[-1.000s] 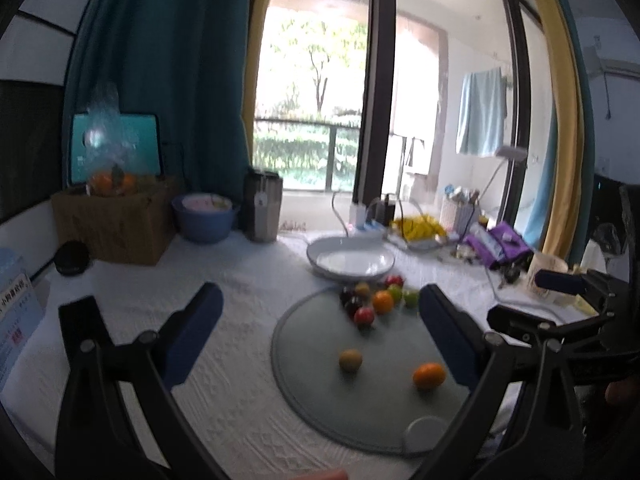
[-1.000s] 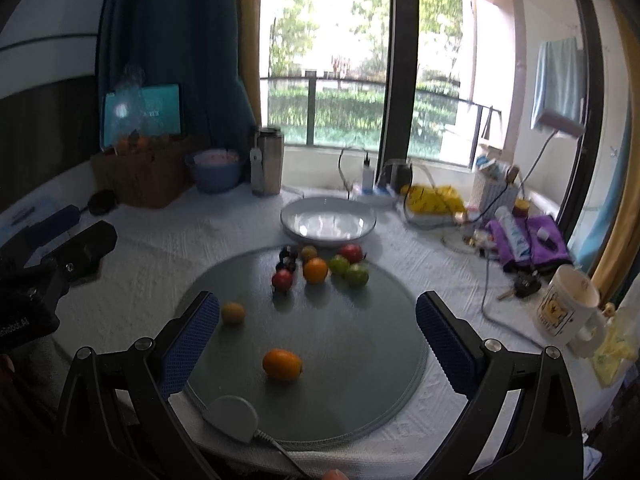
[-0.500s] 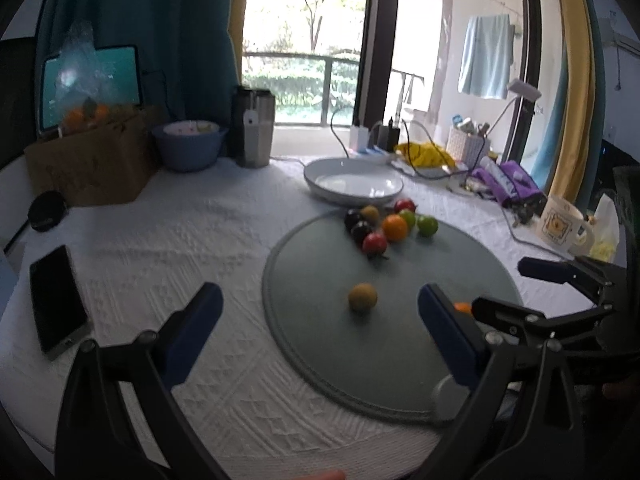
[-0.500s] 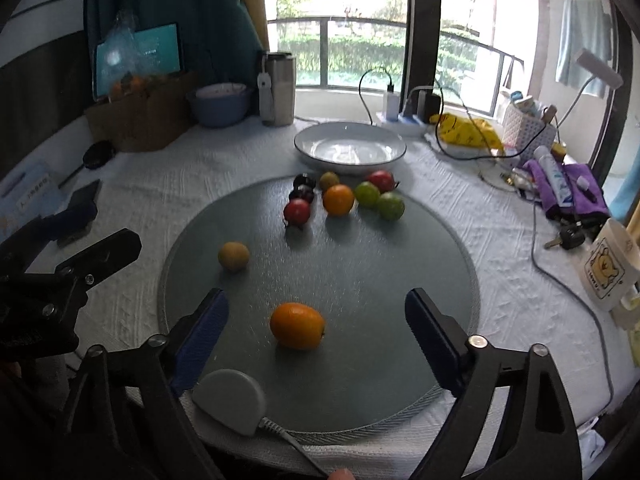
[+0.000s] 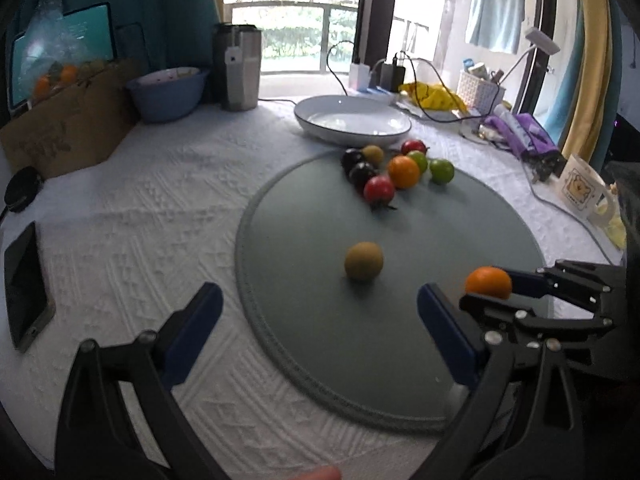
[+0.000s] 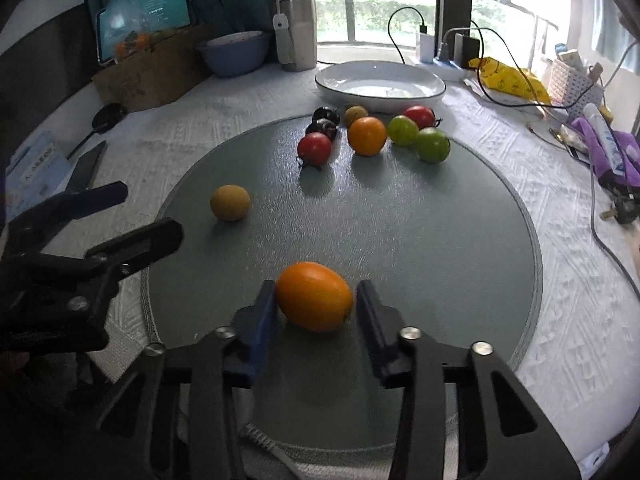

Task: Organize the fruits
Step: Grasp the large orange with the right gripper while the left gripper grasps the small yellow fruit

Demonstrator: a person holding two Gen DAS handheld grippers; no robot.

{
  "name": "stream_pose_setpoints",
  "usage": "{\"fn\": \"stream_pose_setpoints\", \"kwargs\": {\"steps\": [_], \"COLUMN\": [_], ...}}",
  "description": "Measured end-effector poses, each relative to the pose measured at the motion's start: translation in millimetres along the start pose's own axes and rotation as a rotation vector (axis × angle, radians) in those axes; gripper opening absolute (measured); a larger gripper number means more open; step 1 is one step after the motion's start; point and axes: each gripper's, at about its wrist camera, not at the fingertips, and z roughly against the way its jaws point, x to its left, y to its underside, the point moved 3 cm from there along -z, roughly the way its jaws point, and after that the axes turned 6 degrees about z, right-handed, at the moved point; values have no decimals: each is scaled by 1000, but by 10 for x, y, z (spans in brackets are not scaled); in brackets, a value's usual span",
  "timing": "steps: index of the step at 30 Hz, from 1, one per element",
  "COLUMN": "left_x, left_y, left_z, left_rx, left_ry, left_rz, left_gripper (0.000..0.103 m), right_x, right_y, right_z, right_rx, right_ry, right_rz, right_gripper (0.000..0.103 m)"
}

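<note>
From my left wrist view, my left hand-held gripper [image 5: 316, 320] is spread wide over the grey mat [image 5: 304, 344], a yellowish fruit [image 5: 364, 261] just ahead. A phone [image 5: 26, 286] lies on the desk [image 5: 140, 200] at left.

From my right wrist view, my right hand-held gripper [image 6: 316, 304] has just been closing and now pinches the orange fruit [image 6: 314, 297]. Clustered fruits [image 6: 368, 134] sit before the white dish [image 6: 380, 82]; nothing blocks the way.

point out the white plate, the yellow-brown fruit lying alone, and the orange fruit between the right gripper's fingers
white plate [image 6: 436, 87]: right wrist view, near-right rim.
yellow-brown fruit [image 5: 363, 261]: left wrist view, middle of its front face.
orange fruit [image 6: 314, 297]: right wrist view, centre of its top, between the blue pads.
</note>
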Motion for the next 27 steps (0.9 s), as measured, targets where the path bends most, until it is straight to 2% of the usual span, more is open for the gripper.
{"fn": "stream_pose_setpoints", "kwargs": {"steps": [6,8,12,16,18,20,27], "left_x": [-121,-172,-257,-327,-371,-400,-419], "left_y": [-96,-120,-143,-153,-145,-132,-139], "left_z": [-168,-223,-347,-428,-465,-491,-496], "left_rx": [35,46,82,108,122,131,125], "left_ry": [2,4,12,12,12,-3,-23], "left_rz": [-28,-46,-70,-83,-89,-100,-111], "left_gripper": [98,94,81,60,53,50,28], "right_x": [-124,-178,-273,-347,-375,-397,-414], "right_y": [-65,-88,-119,-148,-162,-187,-235], "right_z": [-30,-48,-64,-64,-66,-58,-12], "right_rx": [-13,-17,-25,-37,-42,-49,-73], "right_ry": [-26,-26,-23,-18,-15,-17,-14], "right_rz": [-12,-21,-33,-41,-42,-44,-36], "right_gripper": [39,39,39,39,39,39,39]}}
